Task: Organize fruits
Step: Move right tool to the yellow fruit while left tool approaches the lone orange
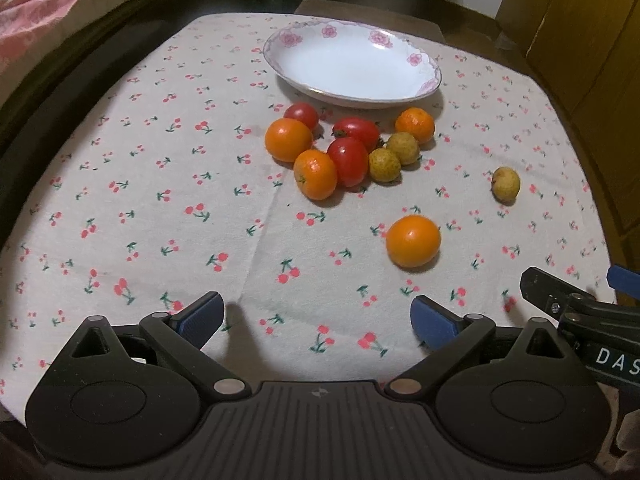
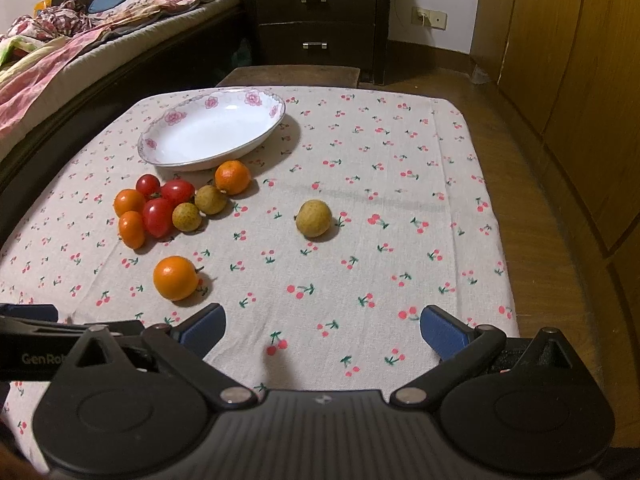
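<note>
Left wrist view: floral plate (image 1: 420, 62) empty, nothing sorted yet. Fruit cluster lies just before it on the worktop (image 1: 140, 184): oranges, red tomatoes (image 1: 349, 160), two brownish longans. One orange (image 1: 413, 241) and one longan (image 2: 313, 218) sit apart, nearer. Left gripper (image 1: 318, 316) and right gripper (image 2: 322, 330) hold nothing, fingers spread apart. Cherry-print cloth; bed (image 2: 80, 52), dark drawers (image 2: 316, 20), wood floor.

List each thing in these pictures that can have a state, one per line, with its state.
White floral-rimmed ceramic plate: empty, upright.
Left tongs: open, holding nothing.
Right tongs: open, holding nothing.
Lone orange round fruit: on the cloth, apart from the cluster.
Lone yellow-brown round fruit: on the cloth, apart.
Dark wooden drawers: closed.
</note>
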Tool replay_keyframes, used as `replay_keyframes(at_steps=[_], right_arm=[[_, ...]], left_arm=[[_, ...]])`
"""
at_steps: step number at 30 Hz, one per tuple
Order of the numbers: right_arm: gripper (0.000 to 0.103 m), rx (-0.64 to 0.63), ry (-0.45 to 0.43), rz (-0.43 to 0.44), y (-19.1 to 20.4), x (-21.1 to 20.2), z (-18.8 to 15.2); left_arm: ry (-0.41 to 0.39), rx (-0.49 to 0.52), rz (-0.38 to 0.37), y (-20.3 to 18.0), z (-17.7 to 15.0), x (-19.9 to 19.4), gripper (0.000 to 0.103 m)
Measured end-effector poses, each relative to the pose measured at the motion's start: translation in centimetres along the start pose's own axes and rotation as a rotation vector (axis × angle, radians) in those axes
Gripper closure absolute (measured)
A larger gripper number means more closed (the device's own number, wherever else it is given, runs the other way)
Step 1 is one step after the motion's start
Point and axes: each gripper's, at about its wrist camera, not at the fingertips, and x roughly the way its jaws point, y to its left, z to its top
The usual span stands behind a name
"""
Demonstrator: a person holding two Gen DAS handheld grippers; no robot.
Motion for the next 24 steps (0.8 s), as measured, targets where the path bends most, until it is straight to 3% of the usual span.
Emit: replay_keyframes(at_steps=[8, 15, 21, 23, 24], right_arm=[[0.006, 0.003, -0.027, -0.010, -2.2, 0.5, 3.2], [0.011, -0.038, -0.023, 0.016, -2.7, 2.9, 5.6], [0.026, -0.084, 0.014, 0.081, -1.7, 5.7, 6.2], [0.043, -0.096, 0.025, 0.109, -1.3, 6.4, 6.2], [0.047, -0.103, 0.033, 0.119, -1.1, 6.8, 6.3]], left_arm=[[-0.034, 0.063, 0.015, -2.5, 1.8, 1.1, 0.002], [-0.043, 0.090, 0.019, -3.9, 2.8, 3.3, 0.009], [-0.083, 0.115, 0.039, -4.2, 2.4, 3.8, 0.008], [-0.107, 0.111, 0.039, -4.1, 2.1, 3.7, 0.008], [-0.124, 0.111, 0.039, -4.1, 1.8, 3.7, 0.007]])
